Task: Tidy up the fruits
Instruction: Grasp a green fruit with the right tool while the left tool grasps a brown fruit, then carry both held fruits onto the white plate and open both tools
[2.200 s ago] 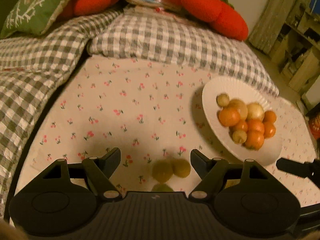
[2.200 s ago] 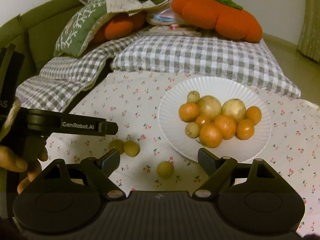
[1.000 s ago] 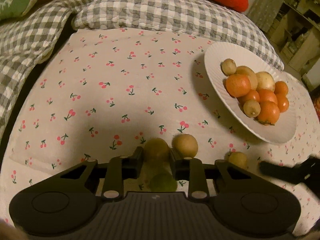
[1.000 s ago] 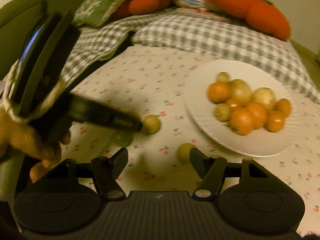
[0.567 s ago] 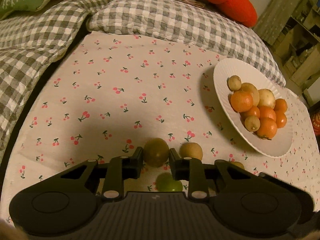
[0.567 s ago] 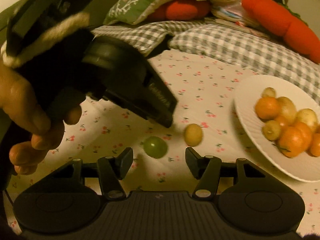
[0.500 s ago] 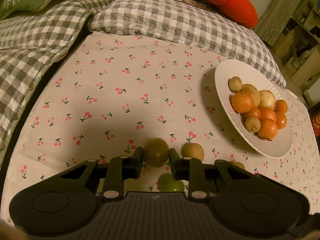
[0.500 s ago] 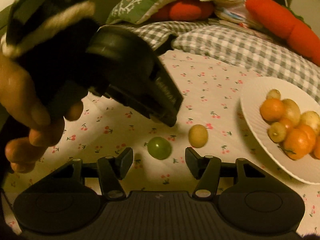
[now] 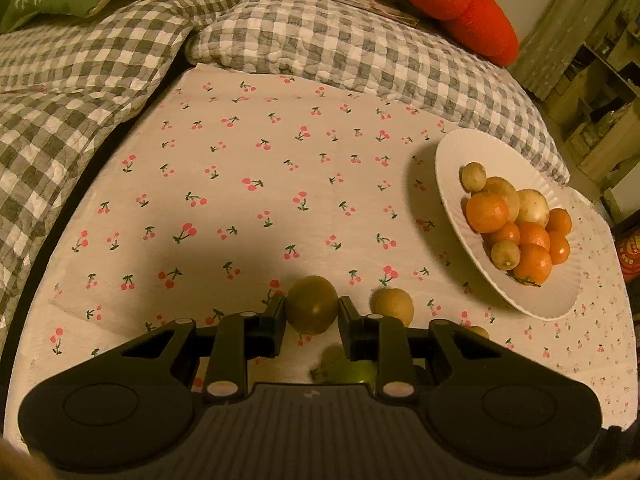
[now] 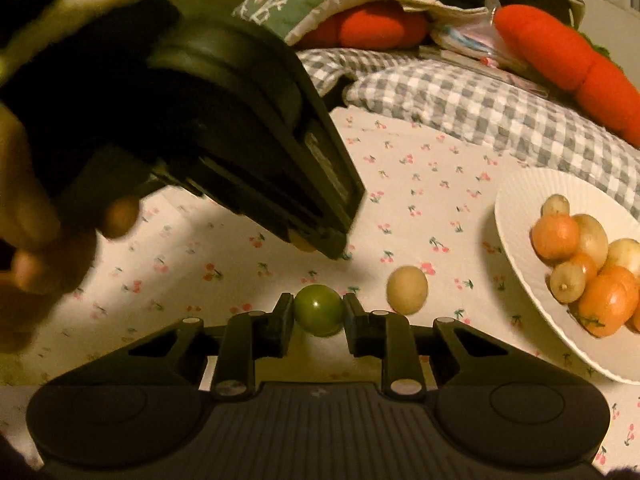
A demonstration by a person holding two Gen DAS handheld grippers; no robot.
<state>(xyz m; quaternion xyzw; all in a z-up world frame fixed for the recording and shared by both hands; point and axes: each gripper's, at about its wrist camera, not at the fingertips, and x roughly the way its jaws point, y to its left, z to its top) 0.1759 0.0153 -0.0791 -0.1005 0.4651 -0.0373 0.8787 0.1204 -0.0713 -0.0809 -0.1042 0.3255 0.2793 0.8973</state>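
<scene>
My left hand-held gripper (image 9: 312, 312) is clamped on one olive-green fruit (image 9: 311, 305), lifted clear of the cherry-print cloth (image 9: 248, 184). My right hand-held gripper (image 10: 319, 314) has its pads pressed on one bright green fruit (image 10: 319, 315). One yellow fruit (image 10: 407, 290) lies loose on the cloth just right of it, and a second loose one (image 9: 478, 332) barely peeks past my left gripper. On the single white plate (image 9: 448, 160) I count nine fruits: five orange (image 9: 487, 212), four yellowish (image 9: 474, 176). Two gingham cushions (image 9: 360, 52) lie behind.
</scene>
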